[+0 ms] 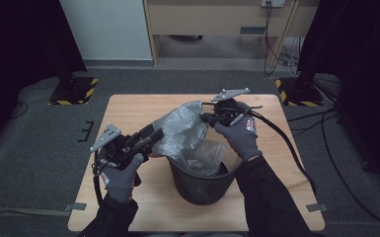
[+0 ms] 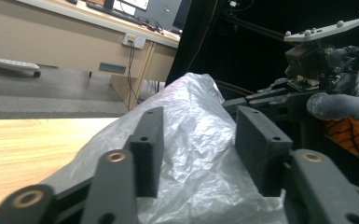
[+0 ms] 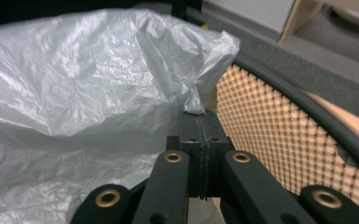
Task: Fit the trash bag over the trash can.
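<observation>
Lining step: crinkled grey translucent plastic bag [image 1: 185, 129] at frame centre, draped over black mesh wastebasket [image 1: 202, 185], right gripper [image 3: 200, 154] clamped on its edge, left gripper [image 2: 196, 149] parted around a fold, unpinched; next, probably close left and spread over rim.

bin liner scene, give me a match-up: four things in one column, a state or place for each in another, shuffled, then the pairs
1. left gripper
2. right gripper
3. plastic bag
4. mesh bin

a. stands on the wooden table
b. jaws open, film between them
c. grey, crumpled, lifted above the rim
d. shut on a pinch of film

Pairs: 1-b, 2-d, 3-c, 4-a
</observation>
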